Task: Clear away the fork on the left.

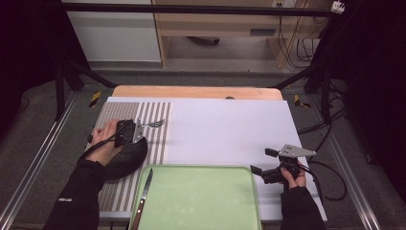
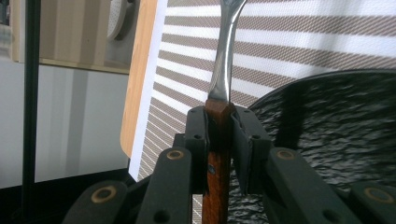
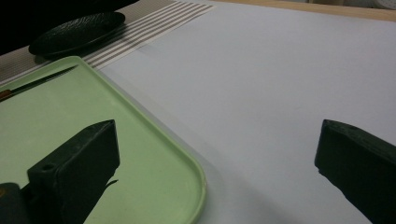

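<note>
So you've got the fork [image 1: 154, 124] clamped by its wooden handle in your left gripper [image 1: 139, 129], held just above the black plate [image 1: 129, 160] with the tines pointing away over the striped mat [image 1: 158, 143]. Looks like you're mid-carry. The knife [image 1: 145, 191] already lies on the green tray [image 1: 201, 196], just right of the plate, so I'd guess the fork goes beside it: swing toward the tray, lower it flat, then release. Your right gripper [image 1: 258, 160] sits wide open and empty on the far side of the tray.

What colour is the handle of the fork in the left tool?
Reddish-brown wood; the fork handle shows best in the left gripper view, clamped in the left tool.
</note>
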